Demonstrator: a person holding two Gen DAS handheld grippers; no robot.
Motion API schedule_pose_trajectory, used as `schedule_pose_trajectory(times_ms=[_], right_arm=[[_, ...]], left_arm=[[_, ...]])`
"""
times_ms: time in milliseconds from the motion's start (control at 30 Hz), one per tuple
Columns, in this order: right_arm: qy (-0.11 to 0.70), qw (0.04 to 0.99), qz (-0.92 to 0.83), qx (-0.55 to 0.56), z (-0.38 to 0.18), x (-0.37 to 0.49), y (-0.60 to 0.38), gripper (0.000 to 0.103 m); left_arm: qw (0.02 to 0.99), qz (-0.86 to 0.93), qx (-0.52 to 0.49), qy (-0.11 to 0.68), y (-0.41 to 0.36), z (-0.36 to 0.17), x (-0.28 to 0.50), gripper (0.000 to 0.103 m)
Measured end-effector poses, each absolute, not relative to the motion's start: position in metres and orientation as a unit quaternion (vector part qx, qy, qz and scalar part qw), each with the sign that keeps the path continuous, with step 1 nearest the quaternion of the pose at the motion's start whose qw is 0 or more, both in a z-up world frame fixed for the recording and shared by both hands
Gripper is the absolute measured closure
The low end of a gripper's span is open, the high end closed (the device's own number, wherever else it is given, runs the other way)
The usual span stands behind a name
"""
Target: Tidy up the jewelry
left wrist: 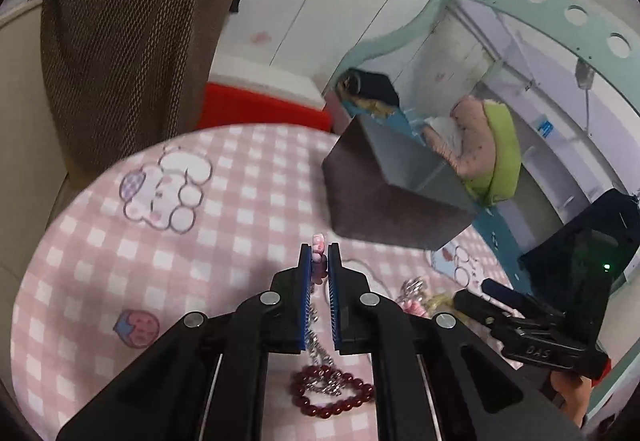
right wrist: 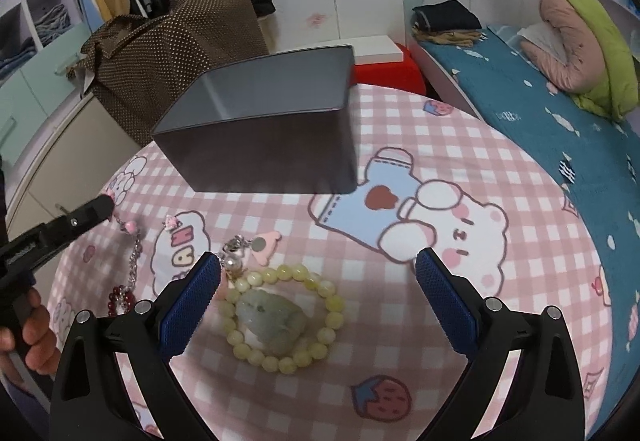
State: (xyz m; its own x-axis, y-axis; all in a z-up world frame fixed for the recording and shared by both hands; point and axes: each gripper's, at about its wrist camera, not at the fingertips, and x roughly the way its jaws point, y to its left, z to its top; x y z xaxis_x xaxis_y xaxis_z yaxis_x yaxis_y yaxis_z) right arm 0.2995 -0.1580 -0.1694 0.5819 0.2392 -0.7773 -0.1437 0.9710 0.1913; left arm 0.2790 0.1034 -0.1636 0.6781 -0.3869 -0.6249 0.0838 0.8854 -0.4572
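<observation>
black arms of the left gripper are seen nearest, clenched on a silver chain with pink charms, its tail trailing to a dark red bead bracelet on the pink checked tablecloth. the right gripper is held wide open, empty, over a yellow bead bracelet before the grey box. no writing can be read for certain.

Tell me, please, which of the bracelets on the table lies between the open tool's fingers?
The pale yellow bead bracelet, ringed around a green jade stone, lies there. The dark red bead bracelet sits off to the left, beside the other tool.
</observation>
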Motion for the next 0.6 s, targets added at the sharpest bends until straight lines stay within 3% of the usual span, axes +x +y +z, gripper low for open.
schedule_pose_trajectory(times_ms=[167, 233, 267, 367, 600], right_arm=[[0.447, 0.886, 0.107, 0.062, -0.173, 0.298, -0.162, 0.008], [0.447, 0.886, 0.110, 0.062, -0.173, 0.298, -0.161, 0.008], [0.447, 0.885, 0.112, 0.059, -0.173, 0.298, -0.160, 0.008], [0.450, 0.885, 0.111, 0.051, -0.176, 0.298, -0.160, 0.008], [0.446, 0.885, 0.113, 0.066, -0.174, 0.297, -0.168, 0.008]], left_arm=[[0.893, -0.100, -0.194, 0.393, 0.106, -0.171, 0.282, 0.094], [0.895, -0.091, -0.190, 0.392, 0.107, -0.171, 0.280, 0.070], [0.898, -0.085, -0.189, 0.389, 0.107, -0.169, 0.279, 0.067], [0.899, -0.113, -0.178, 0.383, 0.097, -0.162, 0.278, 0.067], [0.897, -0.150, -0.022, 0.415, 0.036, -0.163, 0.296, 0.069]])
